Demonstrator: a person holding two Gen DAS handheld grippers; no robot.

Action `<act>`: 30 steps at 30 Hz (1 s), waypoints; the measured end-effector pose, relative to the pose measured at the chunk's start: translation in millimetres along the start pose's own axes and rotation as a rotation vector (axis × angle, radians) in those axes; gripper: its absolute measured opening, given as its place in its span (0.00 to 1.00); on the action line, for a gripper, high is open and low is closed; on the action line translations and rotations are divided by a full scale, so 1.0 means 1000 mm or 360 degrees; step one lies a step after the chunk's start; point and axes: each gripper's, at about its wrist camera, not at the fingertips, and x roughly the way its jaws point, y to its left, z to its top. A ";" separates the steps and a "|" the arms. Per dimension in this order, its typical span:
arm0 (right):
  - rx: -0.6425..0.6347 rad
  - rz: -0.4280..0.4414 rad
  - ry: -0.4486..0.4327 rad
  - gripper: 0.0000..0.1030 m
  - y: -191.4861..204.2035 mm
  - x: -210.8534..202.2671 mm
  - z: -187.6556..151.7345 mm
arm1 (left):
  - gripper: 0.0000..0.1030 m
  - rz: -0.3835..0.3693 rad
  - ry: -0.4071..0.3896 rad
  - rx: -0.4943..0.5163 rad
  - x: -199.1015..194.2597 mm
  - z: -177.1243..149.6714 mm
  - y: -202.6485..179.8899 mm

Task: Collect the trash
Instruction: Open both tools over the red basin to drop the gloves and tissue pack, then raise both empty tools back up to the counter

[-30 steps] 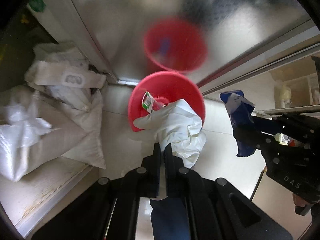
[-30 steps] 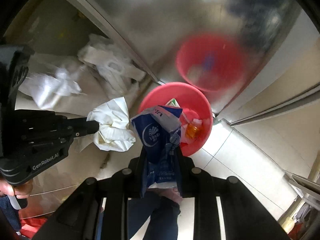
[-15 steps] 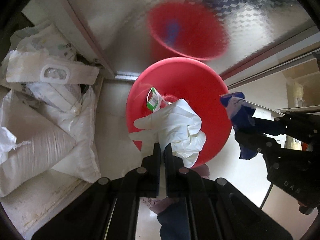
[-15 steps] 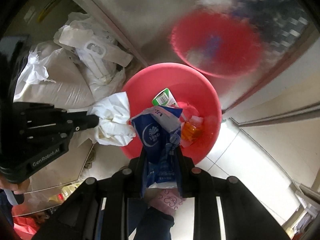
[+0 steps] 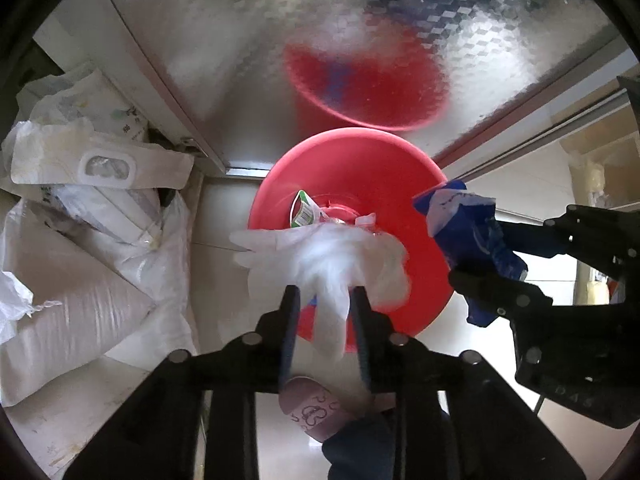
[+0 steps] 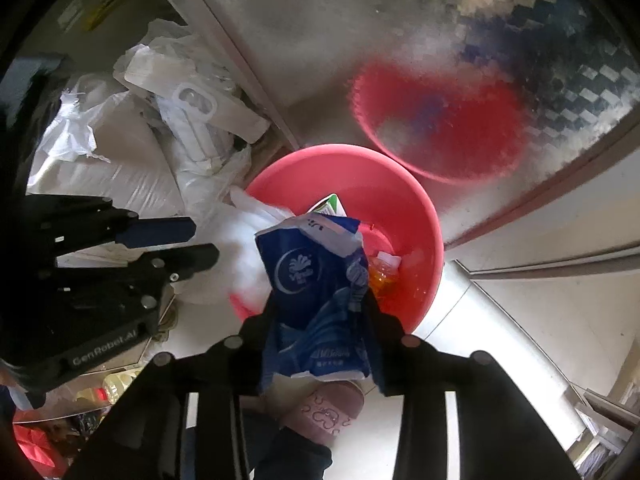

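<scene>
Your left gripper (image 5: 325, 300) has its jaws parted, with the blurred white tissue wad (image 5: 328, 256) loose between and just ahead of the fingertips, over the near rim of the red basin (image 5: 352, 168). Your right gripper (image 6: 320, 312) is clamped on the blue tissue packet (image 6: 316, 280), which stands up between its fingers just short of the basin's near edge. Ahead of both claws, a green-and-white carton (image 5: 303, 210) and an orange bottle (image 6: 382, 274) lie in the basin.
</scene>
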 end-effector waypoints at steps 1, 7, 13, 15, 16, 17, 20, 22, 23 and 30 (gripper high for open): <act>-0.0002 0.0005 -0.0006 0.39 0.000 -0.001 0.000 | 0.31 -0.0012 -0.0001 0.0000 -0.001 0.000 0.000; -0.0020 -0.0031 -0.0079 0.68 0.004 -0.012 -0.002 | 0.43 0.0028 -0.0004 -0.0010 -0.013 -0.005 0.002; 0.0015 -0.0034 -0.0085 0.76 0.007 -0.048 -0.004 | 0.59 0.0001 -0.0035 -0.0034 -0.061 -0.012 0.004; 0.0002 -0.0058 -0.0097 0.80 0.011 -0.066 -0.003 | 0.63 -0.0005 -0.0051 -0.0031 -0.082 -0.012 0.002; 0.0003 -0.0055 -0.0099 0.80 0.013 -0.073 -0.003 | 0.64 -0.0003 -0.0044 -0.0031 -0.095 -0.012 0.001; 0.0006 -0.0059 -0.0113 0.80 0.015 -0.085 -0.002 | 0.64 -0.0002 -0.0038 -0.0027 -0.103 -0.012 0.000; 0.0008 -0.0076 -0.0213 0.90 0.025 -0.124 -0.003 | 0.64 0.0023 -0.0078 -0.0004 -0.146 -0.014 -0.007; 0.0020 -0.0097 -0.0239 0.91 0.031 -0.149 -0.003 | 0.64 0.0017 -0.0113 -0.0007 -0.176 -0.017 -0.011; 0.0036 -0.0097 -0.0237 0.91 0.034 -0.161 -0.003 | 0.65 0.0010 -0.0120 -0.0014 -0.192 -0.018 -0.013; 0.0120 -0.0091 -0.0255 0.92 0.053 -0.259 -0.008 | 0.82 0.0020 -0.0132 -0.0103 -0.299 -0.031 -0.016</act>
